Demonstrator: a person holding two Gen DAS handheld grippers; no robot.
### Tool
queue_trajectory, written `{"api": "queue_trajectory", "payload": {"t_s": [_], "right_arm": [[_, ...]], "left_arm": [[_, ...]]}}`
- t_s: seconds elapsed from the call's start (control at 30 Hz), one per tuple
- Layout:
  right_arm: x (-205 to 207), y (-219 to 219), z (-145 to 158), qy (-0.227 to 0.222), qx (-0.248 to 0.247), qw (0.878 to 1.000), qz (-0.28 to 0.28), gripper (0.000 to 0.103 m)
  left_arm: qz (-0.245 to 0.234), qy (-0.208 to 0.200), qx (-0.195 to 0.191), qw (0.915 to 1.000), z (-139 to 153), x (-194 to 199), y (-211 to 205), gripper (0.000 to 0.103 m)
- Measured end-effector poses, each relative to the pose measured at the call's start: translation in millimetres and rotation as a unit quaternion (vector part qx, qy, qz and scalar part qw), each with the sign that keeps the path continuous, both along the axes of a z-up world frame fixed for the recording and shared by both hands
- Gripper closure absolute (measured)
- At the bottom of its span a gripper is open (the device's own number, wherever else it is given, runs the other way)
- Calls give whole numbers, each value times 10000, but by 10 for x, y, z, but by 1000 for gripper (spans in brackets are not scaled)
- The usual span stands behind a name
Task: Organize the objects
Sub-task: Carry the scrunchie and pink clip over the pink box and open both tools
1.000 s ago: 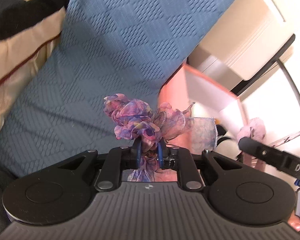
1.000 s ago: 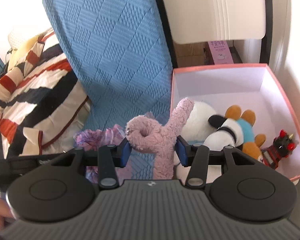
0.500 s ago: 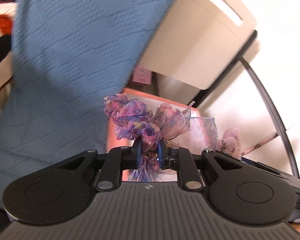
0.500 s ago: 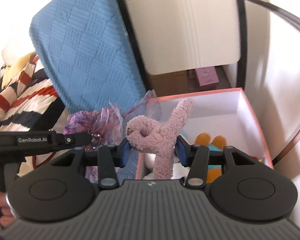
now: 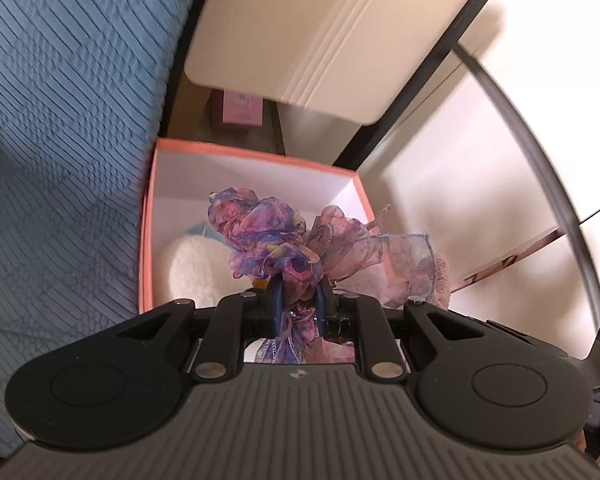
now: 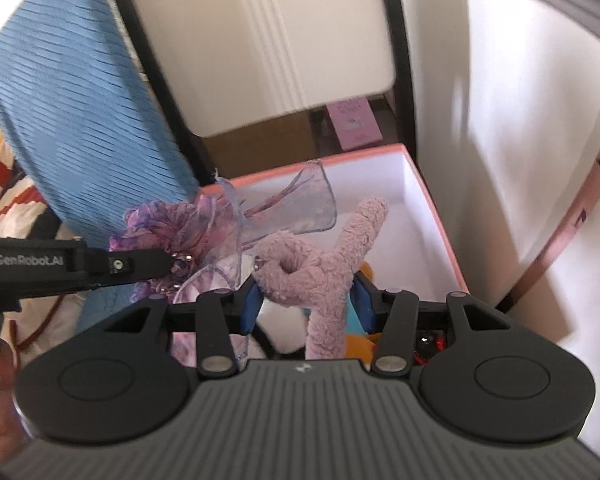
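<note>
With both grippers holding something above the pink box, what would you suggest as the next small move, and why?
Probably lower the left gripper slightly and release: its purple ribbon bow already hangs over the open pink box, as does the right gripper's pink plush piece.

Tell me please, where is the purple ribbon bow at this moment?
The purple ribbon bow is clamped in the left tool, low in the centre of the left wrist view, over the open pink box beside the blue cushion.

The ribbon bow (image 5: 284,240) hangs above the box (image 5: 146,240) — the plush toys (image 5: 196,268) lie inside it. The cushion (image 5: 60,120) stands left of the box, the small carton (image 5: 240,108) behind.
</note>
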State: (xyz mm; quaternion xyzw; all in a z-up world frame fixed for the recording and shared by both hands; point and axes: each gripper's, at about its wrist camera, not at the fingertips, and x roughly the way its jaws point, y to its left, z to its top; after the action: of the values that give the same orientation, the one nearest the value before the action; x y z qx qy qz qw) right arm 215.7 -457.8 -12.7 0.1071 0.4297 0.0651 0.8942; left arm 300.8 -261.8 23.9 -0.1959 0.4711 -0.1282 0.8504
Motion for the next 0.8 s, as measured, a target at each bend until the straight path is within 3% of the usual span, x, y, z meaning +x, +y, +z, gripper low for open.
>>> {"api": "queue_trajectory", "payload": {"t_s": [0.23,0.6,0.63,0.67,0.7,0.77,0.8], "right_arm": [[209,-204,-306,231,73,9996,-124,53],[472,-352,-564,431,62,9989,-145,52],[484,-362,-578,446,48,9989,-136,51],[503,-371,-596,469,8,9988,-117,50],[515,-378,-604,503,-16,9987,-110,43],[534,-420,-611,551,42,9984,-134,28],[537,-436,-594,538,76,9984,-151,28]], "left_arm": [[-16,341,68,9994,-274,241,-97,84],[-65,533,211,9983,-480,513,-232,82],[-81,542,231,9982,-480,522,-241,79],[-107,545,237,9982,-476,522,-250,66],[-127,534,234,9982,-466,521,-251,47],[-63,474,284,9985,-421,497,-240,27],[-7,392,304,9988,-382,470,-222,23]]}}
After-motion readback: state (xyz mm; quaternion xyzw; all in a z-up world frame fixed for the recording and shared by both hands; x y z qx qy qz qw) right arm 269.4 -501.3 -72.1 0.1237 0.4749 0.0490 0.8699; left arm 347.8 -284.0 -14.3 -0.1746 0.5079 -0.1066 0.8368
